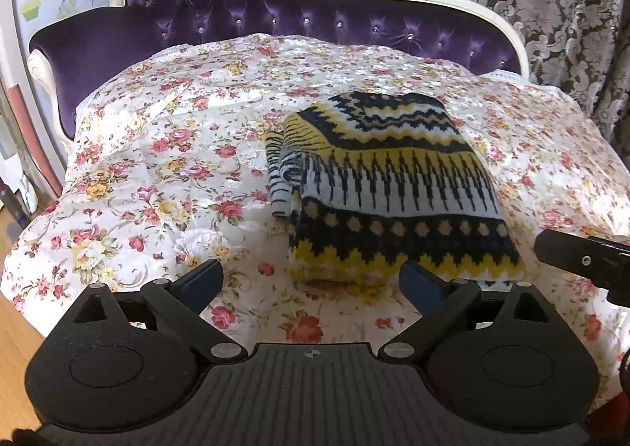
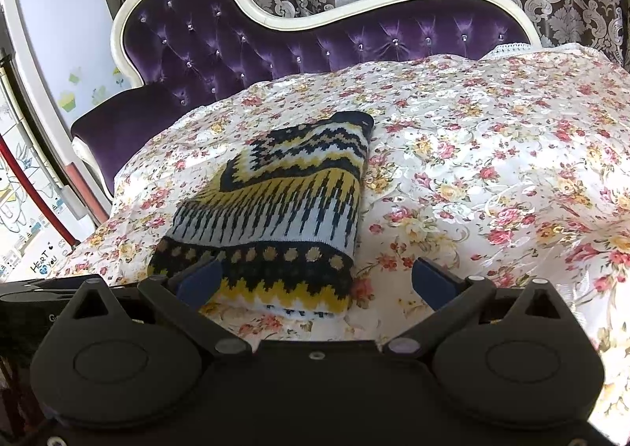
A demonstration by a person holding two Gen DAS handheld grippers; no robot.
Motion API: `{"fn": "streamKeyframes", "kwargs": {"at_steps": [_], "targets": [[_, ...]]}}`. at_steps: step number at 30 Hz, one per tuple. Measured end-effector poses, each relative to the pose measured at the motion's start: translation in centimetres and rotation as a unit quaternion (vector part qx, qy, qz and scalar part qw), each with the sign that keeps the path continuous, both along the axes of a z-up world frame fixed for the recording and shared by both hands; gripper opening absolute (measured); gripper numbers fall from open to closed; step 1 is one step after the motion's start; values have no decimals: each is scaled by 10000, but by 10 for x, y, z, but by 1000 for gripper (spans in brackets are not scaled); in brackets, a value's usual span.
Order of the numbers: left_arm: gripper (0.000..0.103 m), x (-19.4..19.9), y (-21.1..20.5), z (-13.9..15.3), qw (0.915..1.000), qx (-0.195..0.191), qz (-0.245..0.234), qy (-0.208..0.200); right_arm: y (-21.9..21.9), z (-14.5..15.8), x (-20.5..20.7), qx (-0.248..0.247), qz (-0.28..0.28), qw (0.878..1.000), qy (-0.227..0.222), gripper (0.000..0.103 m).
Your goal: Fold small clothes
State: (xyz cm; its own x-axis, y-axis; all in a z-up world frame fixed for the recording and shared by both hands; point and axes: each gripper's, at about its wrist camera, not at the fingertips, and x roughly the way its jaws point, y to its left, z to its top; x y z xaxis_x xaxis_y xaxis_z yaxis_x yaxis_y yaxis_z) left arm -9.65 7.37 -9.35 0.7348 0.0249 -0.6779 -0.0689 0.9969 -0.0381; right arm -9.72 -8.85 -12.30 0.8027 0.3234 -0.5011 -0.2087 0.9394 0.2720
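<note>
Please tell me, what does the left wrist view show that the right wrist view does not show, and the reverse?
Only the left wrist view shows the bunched striped edge on the sweater's left side, and the right gripper entering from the right. Only the right wrist view shows the wall drawings with handwriting at far left. Both show the folded patterned sweater on the floral cover, the purple tufted sofa back, and open fingers holding nothing.

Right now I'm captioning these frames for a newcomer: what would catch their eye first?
The folded knit sweater, banded in navy, yellow and white zigzags, lies mid-spread on the rose-print floral coverlet. Behind it rises the tufted purple velvet backrest with a cream frame. Both the left gripper and the right gripper are open, holding nothing.
</note>
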Motion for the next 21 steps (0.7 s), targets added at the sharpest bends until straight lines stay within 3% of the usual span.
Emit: {"fn": "streamKeyframes", "kwargs": {"at_steps": [21], "targets": [[97,4,0,-4,10000,-19,-11,71,2,-6,6,73,45,9998,152,103]]}}
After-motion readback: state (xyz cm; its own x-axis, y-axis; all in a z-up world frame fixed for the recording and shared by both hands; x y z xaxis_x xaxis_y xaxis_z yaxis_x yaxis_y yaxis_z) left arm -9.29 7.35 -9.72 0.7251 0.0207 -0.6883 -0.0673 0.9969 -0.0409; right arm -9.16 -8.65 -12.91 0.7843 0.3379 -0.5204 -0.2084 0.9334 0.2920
